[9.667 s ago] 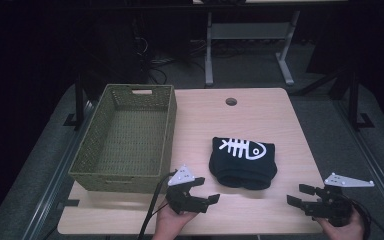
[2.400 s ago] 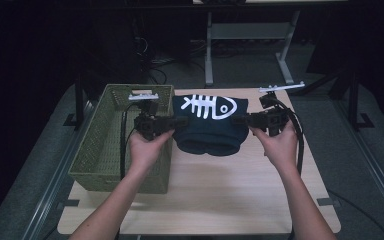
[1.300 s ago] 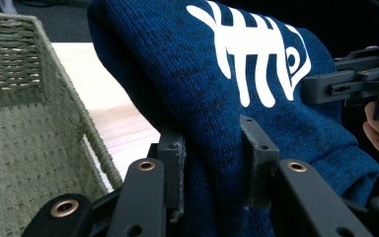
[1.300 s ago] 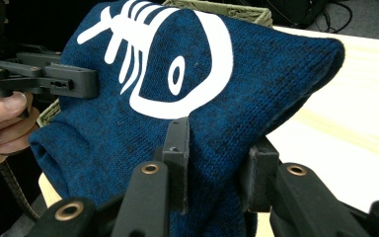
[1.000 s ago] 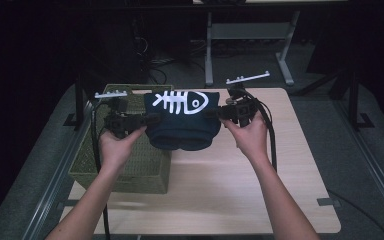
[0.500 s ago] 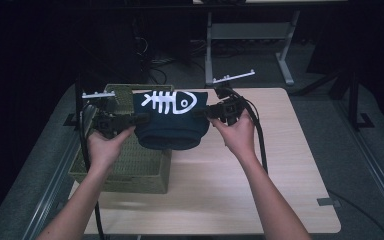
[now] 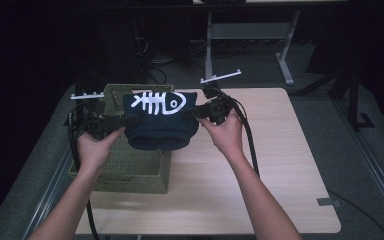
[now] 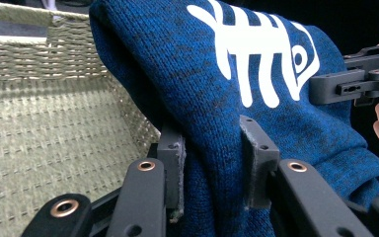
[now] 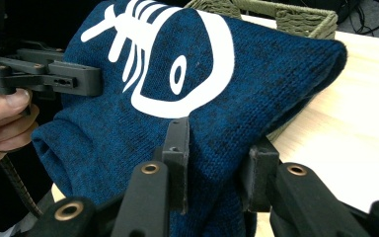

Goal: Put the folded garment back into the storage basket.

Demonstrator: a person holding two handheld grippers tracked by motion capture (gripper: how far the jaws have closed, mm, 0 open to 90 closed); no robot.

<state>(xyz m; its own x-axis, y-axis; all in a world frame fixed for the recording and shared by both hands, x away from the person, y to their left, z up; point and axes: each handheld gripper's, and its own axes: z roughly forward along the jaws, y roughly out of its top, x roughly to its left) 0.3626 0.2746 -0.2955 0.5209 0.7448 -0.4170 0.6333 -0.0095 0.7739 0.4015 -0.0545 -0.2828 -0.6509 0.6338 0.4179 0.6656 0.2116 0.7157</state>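
A folded dark blue knit sweater (image 7: 160,122) with a white fish-skeleton print hangs in the air over the right part of the green woven basket (image 7: 125,165). My left gripper (image 7: 122,120) is shut on the sweater's left edge, the blue knit (image 8: 256,98) pinched between its jaws. My right gripper (image 7: 195,112) is shut on the right edge, with the fabric (image 9: 212,123) bunched between its pads. In the left gripper view the basket's woven inside (image 8: 44,143) lies just left of and below the sweater.
The basket stands at the left of the light wooden table (image 7: 280,150). Bare tabletop stretches to the right and front of the basket. Black cables (image 7: 250,145) trail from both grippers along the forearms. A metal table frame (image 7: 250,35) stands behind on the dark floor.
Both grippers have carried the sweater up from the table's front and leftward; in the last half second it has drifted a little further left over the basket.
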